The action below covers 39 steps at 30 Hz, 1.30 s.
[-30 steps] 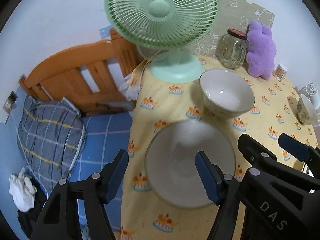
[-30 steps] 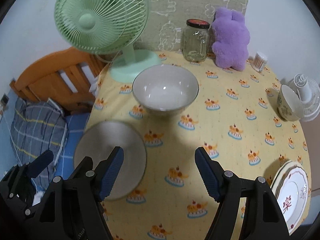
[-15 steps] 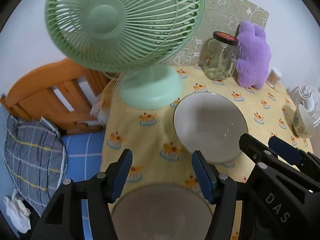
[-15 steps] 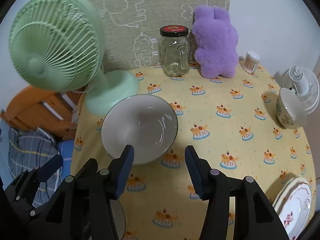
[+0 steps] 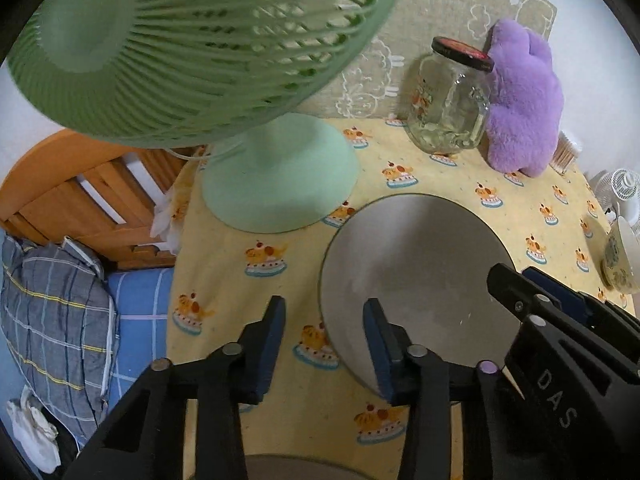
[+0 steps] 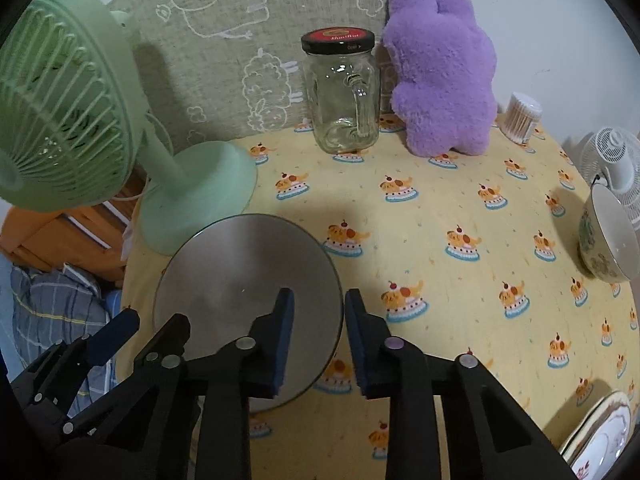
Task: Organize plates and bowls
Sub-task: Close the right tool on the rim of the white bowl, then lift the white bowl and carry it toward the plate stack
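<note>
While both grippers straddle the bowl (image 6: 240, 280) beside the fan (image 6: 192, 196), the right gripper (image 6: 318, 312) nearly pinches its near rim and the left gripper (image 5: 324, 320) gapes; only the right view shows plates (image 6: 600, 440).

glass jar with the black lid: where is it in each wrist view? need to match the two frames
Left wrist: glass jar is upper right, tilted by the fisheye, just left of the purple plush.
Right wrist: the jar is top centre, upright, handle facing the camera, again just left of the plush.
Shared landmark: the green fan's round base.
</note>
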Available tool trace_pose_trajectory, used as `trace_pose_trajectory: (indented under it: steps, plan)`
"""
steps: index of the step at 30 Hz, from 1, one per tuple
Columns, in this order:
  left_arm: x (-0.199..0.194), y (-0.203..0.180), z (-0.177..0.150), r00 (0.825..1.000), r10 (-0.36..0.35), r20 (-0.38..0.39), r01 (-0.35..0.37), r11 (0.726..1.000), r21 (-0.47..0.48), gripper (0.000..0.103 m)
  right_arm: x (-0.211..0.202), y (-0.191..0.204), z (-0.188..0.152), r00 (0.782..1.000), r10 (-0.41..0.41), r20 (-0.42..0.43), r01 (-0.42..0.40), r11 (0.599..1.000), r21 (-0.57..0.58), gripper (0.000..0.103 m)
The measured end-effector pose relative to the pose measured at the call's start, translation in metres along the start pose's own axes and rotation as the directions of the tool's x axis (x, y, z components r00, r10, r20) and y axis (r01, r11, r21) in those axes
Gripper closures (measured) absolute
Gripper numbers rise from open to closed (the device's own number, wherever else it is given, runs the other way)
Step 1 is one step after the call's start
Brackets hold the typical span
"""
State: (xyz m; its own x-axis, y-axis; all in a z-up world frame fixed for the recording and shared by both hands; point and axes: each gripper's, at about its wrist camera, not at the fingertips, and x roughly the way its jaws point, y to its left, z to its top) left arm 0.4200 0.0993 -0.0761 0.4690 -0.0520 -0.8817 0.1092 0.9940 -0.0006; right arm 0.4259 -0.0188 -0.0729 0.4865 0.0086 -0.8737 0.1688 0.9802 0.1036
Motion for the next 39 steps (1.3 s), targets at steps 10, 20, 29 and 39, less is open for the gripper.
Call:
trace_pose_trajectory:
  steps: [10, 20, 29, 39]
  plan:
    - [0.008, -0.009, 0.002, 1.0, 0.018, -0.002, -0.018, 1.0, 0.013, 0.083, 0.01, -0.001, 0.005, 1.0, -0.022, -0.01, 0.021, 0.999, -0.043, 0.088]
    - [0.0, -0.017, -0.002, 0.999, 0.034, -0.011, -0.034, 0.999, 0.031, 0.083, 0.0, -0.003, 0.0, 0.999, -0.044, -0.028, 0.042, 0.997, -0.063, 0.088]
    - [-0.02, -0.042, -0.025, 1.0, 0.007, -0.015, -0.006, 0.997, 0.077, 0.083, -0.025, -0.026, -0.02, 0.996, -0.08, -0.039, 0.078, 0.996, -0.049, 0.088]
    - [-0.049, -0.067, -0.069, 0.999, -0.007, -0.045, 0.012, 0.993, 0.116, 0.083, -0.06, -0.051, -0.062, 0.993, -0.096, -0.063, 0.095, 0.995, -0.011, 0.088]
